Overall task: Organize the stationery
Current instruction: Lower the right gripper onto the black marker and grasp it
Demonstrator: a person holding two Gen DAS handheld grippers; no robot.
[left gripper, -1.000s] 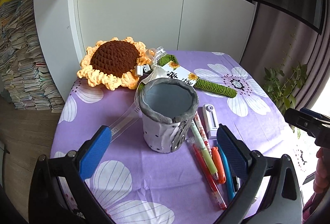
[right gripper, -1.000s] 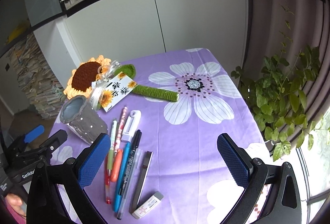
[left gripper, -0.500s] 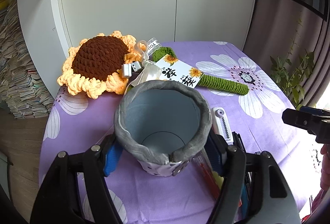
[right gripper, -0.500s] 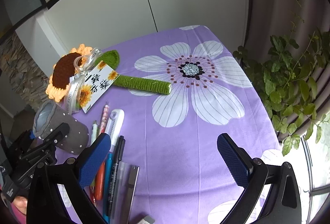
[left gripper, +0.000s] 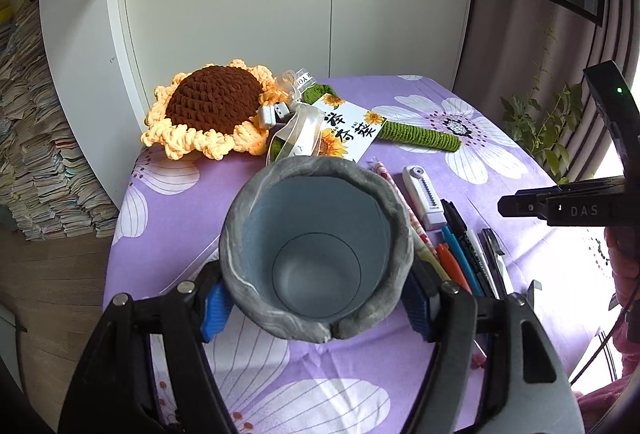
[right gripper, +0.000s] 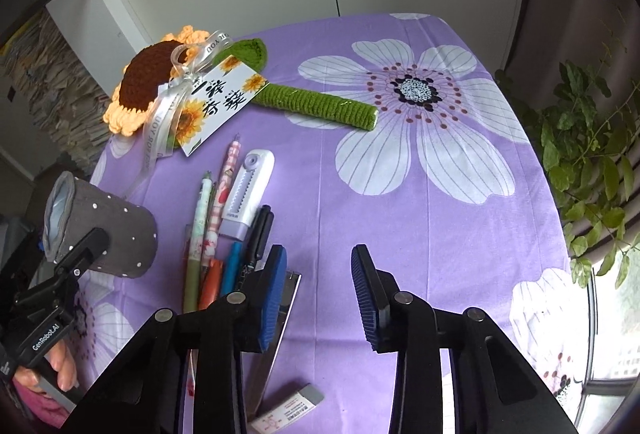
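Note:
My left gripper point(left gripper: 316, 308) is shut on the grey dotted pen holder point(left gripper: 316, 246), its blue pads pressing both sides. The holder point(right gripper: 108, 234) is tilted, its empty mouth toward the left camera. Beside it on the purple cloth lie several pens point(right gripper: 208, 234), a white correction tape point(right gripper: 248, 194), a black marker point(right gripper: 260, 230), a metal-cased knife point(right gripper: 280, 326) and an eraser point(right gripper: 286, 410). My right gripper point(right gripper: 320, 294) hovers just right of the pens. Its jaws are closing with only bare cloth between them, and its left finger is over the knife.
A crocheted sunflower point(right gripper: 148, 82) with a green stem point(right gripper: 320, 106), ribbon and card point(right gripper: 220, 102) lies at the table's far left. A potted plant point(right gripper: 588, 138) stands off the right edge. White cabinets stand behind. A person's hand point(right gripper: 60, 366) holds the left gripper.
My left gripper closed on the pen holder and tipped it toward its camera. My right gripper dropped toward the pens and its jaws narrowed a lot.

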